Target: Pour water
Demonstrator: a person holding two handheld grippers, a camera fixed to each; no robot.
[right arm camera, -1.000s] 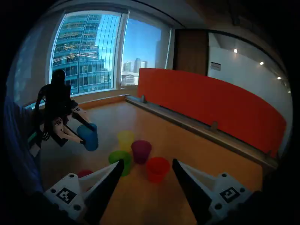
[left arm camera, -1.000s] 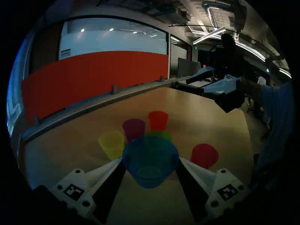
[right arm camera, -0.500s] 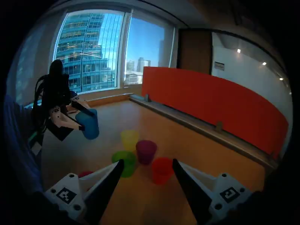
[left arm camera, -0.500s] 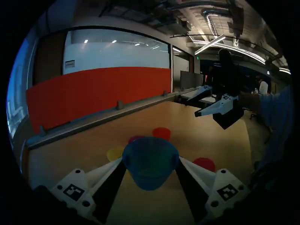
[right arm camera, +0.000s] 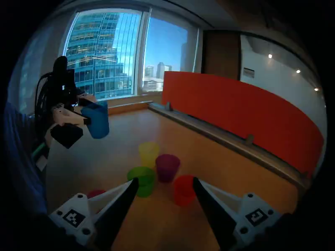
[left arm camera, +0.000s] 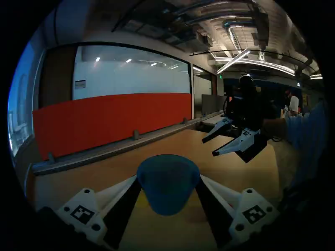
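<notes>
The left claw (left arm camera: 167,178) pinches the upright blue cup (left arm camera: 168,186) high above the worktop (right arm camera: 121,142), with the 5 other cups (right arm camera: 167,166) below it, nearer the spread, empty right claw (right arm camera: 164,180).

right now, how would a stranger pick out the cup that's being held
On the long wooden table beside the orange partition stand coloured cups. Higher up, toward the window, the left gripper holds the blue cup. It alone is blue and off the table.

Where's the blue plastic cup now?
The blue plastic cup sits between the left gripper's fingers; the right gripper view shows it upper left, raised above the wooden table, left of the yellow plastic cup.
</notes>
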